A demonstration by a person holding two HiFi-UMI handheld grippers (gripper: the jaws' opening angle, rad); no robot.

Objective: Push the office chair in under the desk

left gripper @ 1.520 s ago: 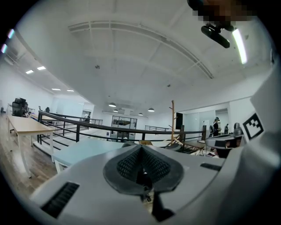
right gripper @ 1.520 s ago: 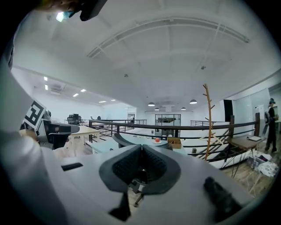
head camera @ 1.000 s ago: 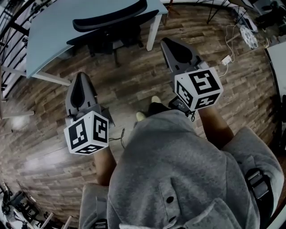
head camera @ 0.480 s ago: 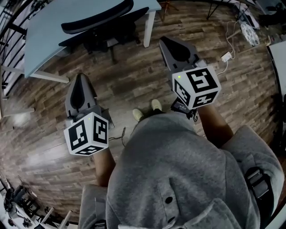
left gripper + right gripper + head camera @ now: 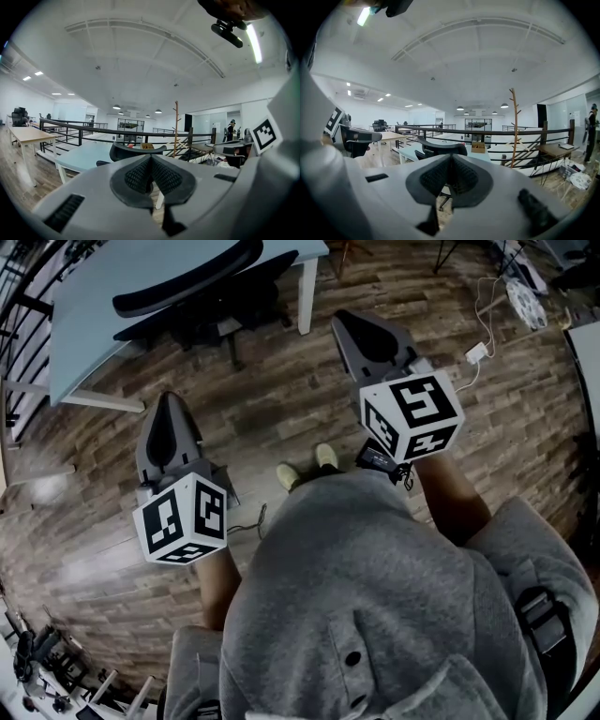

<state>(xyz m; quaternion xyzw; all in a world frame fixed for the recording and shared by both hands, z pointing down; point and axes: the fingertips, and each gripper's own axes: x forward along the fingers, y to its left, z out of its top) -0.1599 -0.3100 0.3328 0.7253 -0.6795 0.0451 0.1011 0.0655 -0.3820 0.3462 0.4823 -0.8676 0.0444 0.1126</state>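
Note:
The black office chair (image 5: pixel 192 282) stands at the light blue desk (image 5: pixel 94 315) at the top left of the head view, its seat tucked under the top and its curved backrest just outside the edge. Both grippers hang over the wood floor, short of the chair and apart from it. My left gripper (image 5: pixel 167 407) is shut and holds nothing. My right gripper (image 5: pixel 350 322) is also shut and empty, close to the desk's white leg (image 5: pixel 305 296). The chair's backrest (image 5: pixel 136 151) shows above the closed pads in the left gripper view, and the backrest (image 5: pixel 440 149) likewise in the right gripper view.
A white power adapter (image 5: pixel 476 354) and cables lie on the floor at the right. A black railing (image 5: pixel 117 133) runs behind the desk, with a wooden coat stand (image 5: pixel 176 126) beyond it. The person's shoes (image 5: pixel 305 465) stand between the grippers. Another desk (image 5: pixel 28 136) is far left.
The desk and chair have slid toward the top left of the head view, so they lie farther away. Both shoes now show side by side. The grippers stay shut.

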